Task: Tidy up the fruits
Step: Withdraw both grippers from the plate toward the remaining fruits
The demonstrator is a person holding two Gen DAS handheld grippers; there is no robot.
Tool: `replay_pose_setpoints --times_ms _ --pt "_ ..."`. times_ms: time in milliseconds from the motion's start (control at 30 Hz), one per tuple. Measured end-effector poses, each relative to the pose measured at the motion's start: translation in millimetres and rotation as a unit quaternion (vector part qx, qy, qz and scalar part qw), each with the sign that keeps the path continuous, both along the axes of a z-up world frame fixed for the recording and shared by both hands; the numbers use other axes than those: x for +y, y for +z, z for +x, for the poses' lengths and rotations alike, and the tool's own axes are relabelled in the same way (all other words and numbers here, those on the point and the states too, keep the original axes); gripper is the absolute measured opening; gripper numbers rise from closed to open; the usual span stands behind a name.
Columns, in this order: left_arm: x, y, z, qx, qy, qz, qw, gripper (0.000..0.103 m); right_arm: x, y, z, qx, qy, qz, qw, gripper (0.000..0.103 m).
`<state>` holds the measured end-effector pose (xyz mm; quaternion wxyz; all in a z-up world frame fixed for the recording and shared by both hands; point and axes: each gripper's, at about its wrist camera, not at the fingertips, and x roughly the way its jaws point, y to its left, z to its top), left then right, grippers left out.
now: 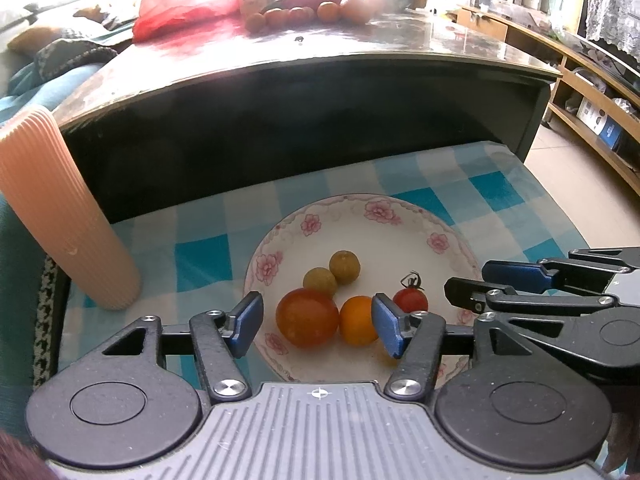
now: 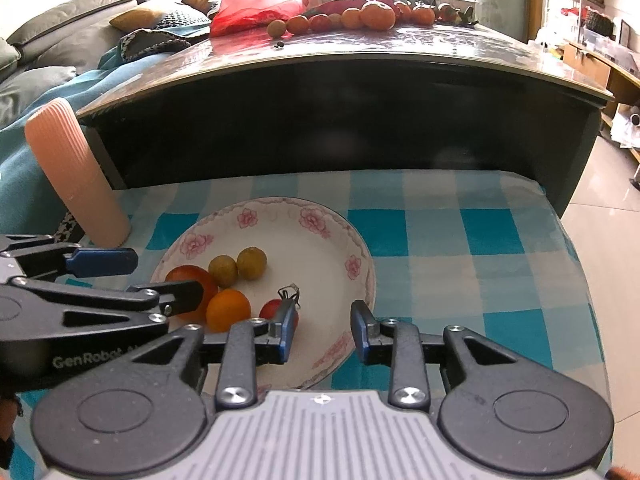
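Observation:
A white plate [image 1: 372, 232] [image 2: 320, 248] with pink flowers on its rim lies on a blue checked cloth. It holds a large red-orange tomato [image 1: 307, 317] [image 2: 192, 274], a small orange fruit [image 1: 358, 320] [image 2: 228, 310], a red cherry tomato [image 1: 412, 299] [image 2: 270, 308] with a stem, and two olive-green fruits [image 1: 345, 266] [image 2: 251, 263]. My left gripper [image 1: 318, 322] hangs open over the plate's near side, the tomato and orange fruit between its fingers. My right gripper [image 2: 323, 328] is open over the plate's bare right part, its left finger in front of the cherry tomato.
A ribbed peach cylinder [image 1: 60, 216] [image 2: 76, 176] stands at the cloth's left edge. Behind it rises a dark table [image 1: 320, 92] [image 2: 340, 92] with several oranges [image 2: 360, 16] and a red plastic bag [image 2: 256, 4] on top. A sofa lies left, shelves right.

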<state>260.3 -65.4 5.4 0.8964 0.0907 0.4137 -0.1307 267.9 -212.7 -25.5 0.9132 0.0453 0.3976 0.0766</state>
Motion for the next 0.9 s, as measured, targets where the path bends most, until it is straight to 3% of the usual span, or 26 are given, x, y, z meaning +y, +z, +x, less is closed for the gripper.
replay_pose_setpoints --times_ms 900 --pt "9 6 -55 0.003 -0.028 0.013 0.9995 0.067 15 8 -63 0.014 0.01 -0.017 1.0 0.046"
